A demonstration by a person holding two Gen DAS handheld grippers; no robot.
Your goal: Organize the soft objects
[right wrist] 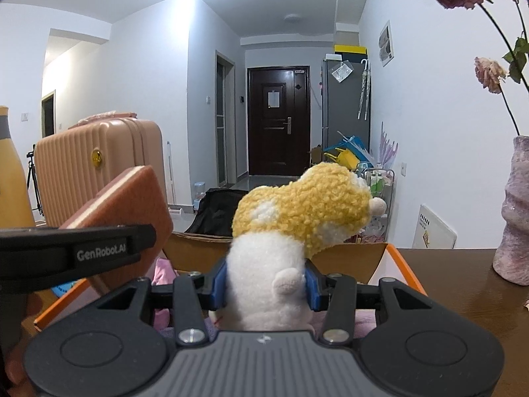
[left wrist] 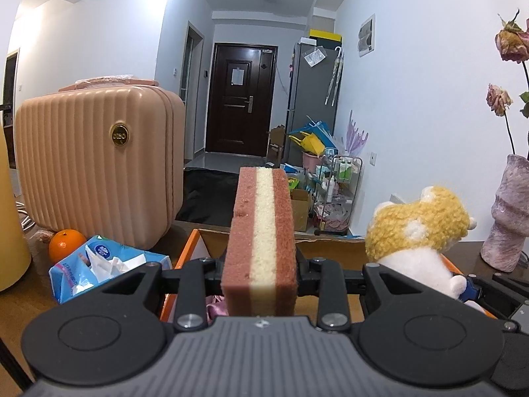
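Hallway room, brown table [right wrist: 446, 284]: left gripper [left wrist: 261, 274] is clamping an upright sponge [left wrist: 261, 231]; right gripper [right wrist: 266, 284] is squeezing a plush toy [right wrist: 284, 231] above an orange-rimmed box [right wrist: 403, 264].

A pink suitcase [left wrist: 96, 165] stands behind an orange [left wrist: 66, 244] and tissue pack [left wrist: 99, 268]; vase [left wrist: 509, 218] right.

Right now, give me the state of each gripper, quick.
Left gripper: closed on the layered sponge.
Right gripper: closed on the plush toy.
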